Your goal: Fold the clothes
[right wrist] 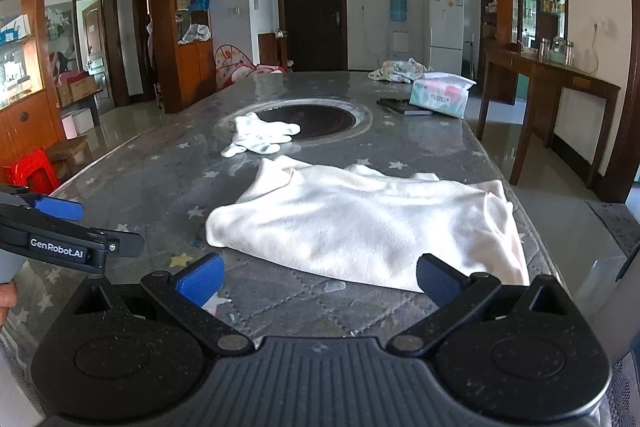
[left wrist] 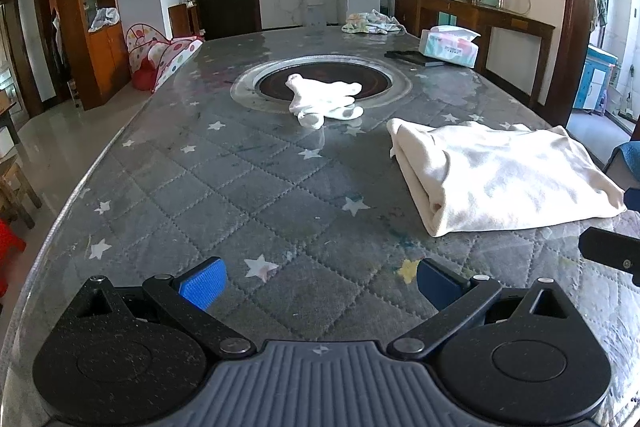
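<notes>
Both your hand-held grippers (left wrist: 318, 281) (right wrist: 318, 279) gape wide, empty; the cloth (right wrist: 360, 223) looks soft and limp, so pinch a corner.

Two grippers are seen: the left gripper (left wrist: 318, 279) and the right gripper (right wrist: 320, 277), each with two blue-padded fingers spread wide. On the desk (left wrist: 224, 187), one cream garment (left wrist: 504, 179) is laid folded. One small white garment (left wrist: 324, 99) is found at the round inset, and one patterned heap of cloth (left wrist: 370, 23) at the far end. One tissue pack (left wrist: 450, 45) and one dark flat item (left wrist: 412, 57) are counted beside it.
</notes>
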Demonstrator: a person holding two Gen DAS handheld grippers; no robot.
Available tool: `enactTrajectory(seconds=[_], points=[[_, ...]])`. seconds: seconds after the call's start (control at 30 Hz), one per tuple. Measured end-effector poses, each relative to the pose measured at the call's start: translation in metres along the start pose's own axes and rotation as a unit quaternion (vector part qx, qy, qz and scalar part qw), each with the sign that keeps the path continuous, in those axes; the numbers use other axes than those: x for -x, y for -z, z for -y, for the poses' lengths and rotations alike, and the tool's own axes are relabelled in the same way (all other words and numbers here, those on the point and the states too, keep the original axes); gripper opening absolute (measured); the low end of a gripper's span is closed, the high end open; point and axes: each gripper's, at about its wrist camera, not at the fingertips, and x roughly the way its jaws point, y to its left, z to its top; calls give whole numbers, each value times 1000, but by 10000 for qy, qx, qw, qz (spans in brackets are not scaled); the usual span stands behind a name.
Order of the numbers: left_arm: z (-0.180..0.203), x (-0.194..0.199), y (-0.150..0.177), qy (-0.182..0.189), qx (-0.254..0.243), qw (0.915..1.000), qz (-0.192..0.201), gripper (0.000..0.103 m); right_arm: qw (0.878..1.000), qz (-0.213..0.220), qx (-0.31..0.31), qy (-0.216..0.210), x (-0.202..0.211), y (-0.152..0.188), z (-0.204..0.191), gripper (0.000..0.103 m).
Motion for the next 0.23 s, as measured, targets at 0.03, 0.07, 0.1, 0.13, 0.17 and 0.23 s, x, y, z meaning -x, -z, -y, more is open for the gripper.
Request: enactTrajectory(seconds=[0.03,0.07,0.1,0.13,0.17,0.23], points=[[0,-2,-1,5,19,10000,-17,103,10000,-12,-10,5,-1,0,1,103],[-1,-3,-1,20,34,10000,-25,103,10000,-26,-32,4,-3,-1,2,103],[-1,-5,-2,34,50,10000,-29,103,10000,-42,-60,4,-6,-1,3,103],[-2,-6,-2,46,65,10000,-26,103,10000,-51,-67,2,-8,-2,3,103],[-2,-7,-3,55,76,10000,-22,103,10000,-59,-73,0,-9,-2,4,103],[-2,-9,-5,62,74,10000,-11,103,9999,-76,-65,10,-12,-4,5,103]])
